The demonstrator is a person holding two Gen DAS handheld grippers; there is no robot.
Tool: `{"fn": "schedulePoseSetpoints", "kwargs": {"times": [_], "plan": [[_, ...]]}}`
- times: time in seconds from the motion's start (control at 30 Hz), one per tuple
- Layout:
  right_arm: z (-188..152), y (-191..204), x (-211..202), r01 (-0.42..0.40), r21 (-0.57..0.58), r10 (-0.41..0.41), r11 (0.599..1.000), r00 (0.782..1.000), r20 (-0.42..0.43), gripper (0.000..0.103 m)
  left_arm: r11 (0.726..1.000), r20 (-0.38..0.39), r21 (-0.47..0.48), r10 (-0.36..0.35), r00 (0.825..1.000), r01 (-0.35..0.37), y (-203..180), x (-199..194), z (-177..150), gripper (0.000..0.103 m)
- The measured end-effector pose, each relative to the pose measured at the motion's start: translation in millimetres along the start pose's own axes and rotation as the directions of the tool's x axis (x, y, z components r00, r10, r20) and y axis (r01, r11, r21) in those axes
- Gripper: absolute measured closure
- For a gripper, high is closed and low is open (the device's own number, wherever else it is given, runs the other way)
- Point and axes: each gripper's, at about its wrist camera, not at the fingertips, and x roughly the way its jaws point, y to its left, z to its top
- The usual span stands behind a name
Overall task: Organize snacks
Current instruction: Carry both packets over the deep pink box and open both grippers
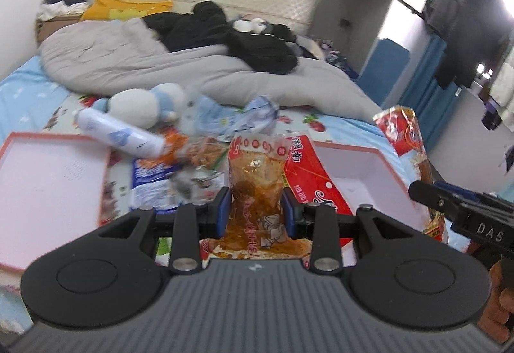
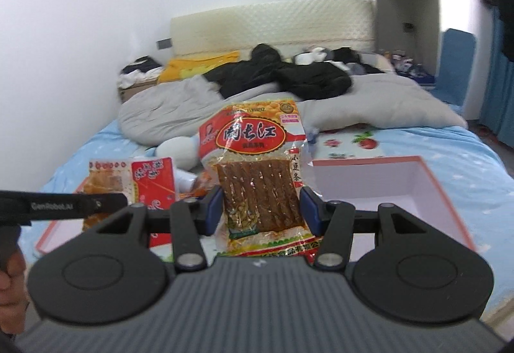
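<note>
My left gripper [image 1: 256, 207] is shut on a clear and red spicy snack packet [image 1: 257, 170], held upright above the bed. My right gripper [image 2: 261, 208] is shut on a red and yellow packet of brown bean strips [image 2: 257, 160], also held up. That packet shows at the right of the left wrist view [image 1: 404, 134]; the left packet shows at the left of the right wrist view [image 2: 135, 182]. An open pink box [image 2: 427, 182] with a white inside lies on the bed at the right; it also shows in the left wrist view [image 1: 359, 160]. Its lid [image 1: 48, 186] lies at the left.
More snack packets [image 1: 154, 182] and a white cylinder [image 1: 119, 134] lie between lid and box. A plush toy [image 1: 144, 105], a grey duvet [image 1: 180, 64] and black clothes [image 1: 241, 38] lie further back on the blue sheet [image 2: 449, 144]. A wall is at the left.
</note>
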Motion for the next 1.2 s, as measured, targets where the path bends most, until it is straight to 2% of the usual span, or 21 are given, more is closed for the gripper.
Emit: {"fn": "schedulePoseSetpoints", "kwargs": {"times": [0.17,0.4,0.7,0.93,1.03,1.1,1.17,1.2], "plan": [[-1,-42,3,0.059,0.041,-0.059,0.997,0.998,-0.011,0.049,0.998,-0.024,0.040,-0.047,0.999,0.048,-50,33,10,0.065],[-11,-100,25,0.139,0.098,-0.134,0.985,0.989,-0.058,0.049,0.988,-0.131,0.118,-0.085,0.988,0.101,-114,110,12,0.065],[-38,-153,81,0.183,0.152,-0.155,0.971,0.972,-0.179,0.048,0.981,-0.244,0.162,-0.062,0.968,0.104,-142,211,11,0.065],[-61,-175,118,0.214,0.180,-0.162,0.960,0.951,-0.264,0.047,0.977,-0.302,0.181,-0.051,0.952,0.110,-151,258,5,0.063],[-66,-183,127,0.232,0.205,-0.168,0.951,0.942,-0.290,0.041,0.974,-0.320,0.193,-0.049,0.946,0.116,-153,266,4,0.046],[-68,-187,130,0.234,0.216,-0.164,0.948,0.941,-0.296,0.028,0.974,-0.331,0.194,-0.051,0.942,0.121,-154,269,4,0.028],[-69,-190,130,0.253,0.226,-0.181,0.941,0.938,-0.296,0.019,0.976,-0.310,0.194,-0.031,0.950,0.095,-155,264,6,0.022],[-70,-192,129,0.261,0.228,-0.189,0.938,0.937,-0.295,0.018,0.977,-0.302,0.192,-0.029,0.953,0.091,-155,261,8,0.019]]}}
